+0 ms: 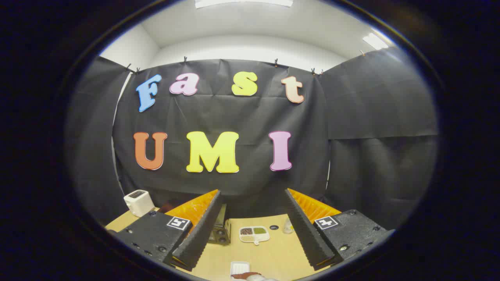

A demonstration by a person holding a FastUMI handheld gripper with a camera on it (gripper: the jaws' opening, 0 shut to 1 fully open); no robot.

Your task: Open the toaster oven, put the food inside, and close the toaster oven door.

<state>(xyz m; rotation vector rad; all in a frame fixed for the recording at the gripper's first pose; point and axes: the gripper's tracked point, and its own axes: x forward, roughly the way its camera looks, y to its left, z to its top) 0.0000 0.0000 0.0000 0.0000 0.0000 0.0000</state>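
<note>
My gripper (252,195) is held high above the wooden table (273,253), its two ribbed black fingers (203,228) spread wide with nothing between them. The toaster oven (220,228), dark with round knobs, stands on the table below, mostly hidden behind the left finger; I cannot tell how its door stands. A white rectangular tray (239,267) lies nearer on the table between the fingers, and a brown piece of food (246,275) rests at its near end, partly cut off.
A white pop-up toaster (138,202) stands at the far left of the table by the black cloth wall. A small white sectioned dish (254,234) with brown and green fillings, a dark round lid (274,227) and a small clear bottle (288,226) lie beyond the oven.
</note>
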